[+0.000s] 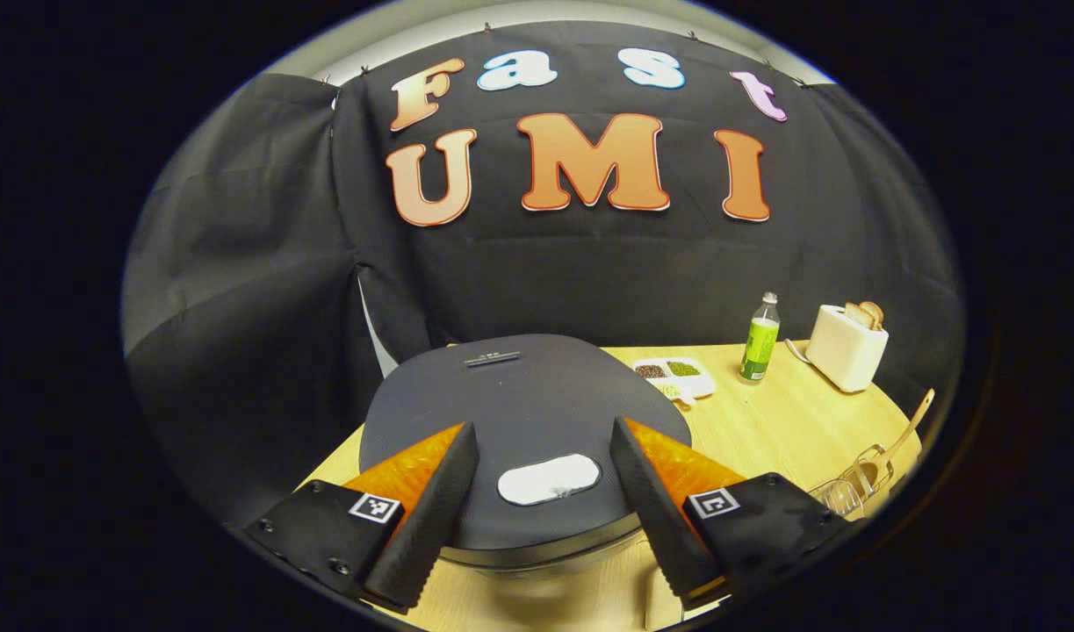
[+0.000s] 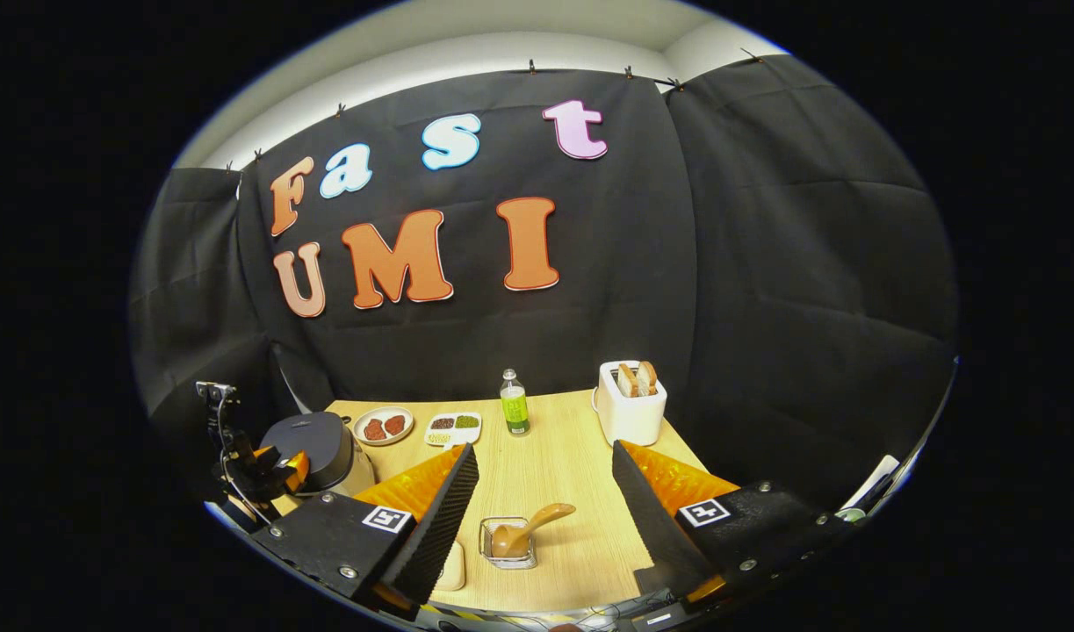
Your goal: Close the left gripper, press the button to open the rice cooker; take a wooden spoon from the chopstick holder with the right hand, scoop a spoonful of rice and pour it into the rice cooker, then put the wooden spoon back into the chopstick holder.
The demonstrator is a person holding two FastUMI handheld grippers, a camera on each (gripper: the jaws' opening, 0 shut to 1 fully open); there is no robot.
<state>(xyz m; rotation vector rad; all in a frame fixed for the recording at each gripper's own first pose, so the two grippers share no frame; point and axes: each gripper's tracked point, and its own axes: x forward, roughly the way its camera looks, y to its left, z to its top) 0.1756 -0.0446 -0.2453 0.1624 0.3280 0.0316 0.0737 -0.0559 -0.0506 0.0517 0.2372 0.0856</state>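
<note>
Behind the closed rice cooker (image 1: 519, 412) (both grippers gape) stand bottle (image 1: 760, 349), toaster (image 1: 846, 347), divided dish (image 1: 674, 377)

The round dark-grey rice cooker (image 1: 523, 421) sits on my desk with its lid down — the white oval button (image 1: 548, 479) at its front edge. The light wooden spoon (image 2: 526, 527) leans tilted in the clear square chopstick holder (image 2: 508, 542).

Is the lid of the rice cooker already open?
No, the rice cooker lid lies flat and closed, between the left gripper's open jaws.
</note>
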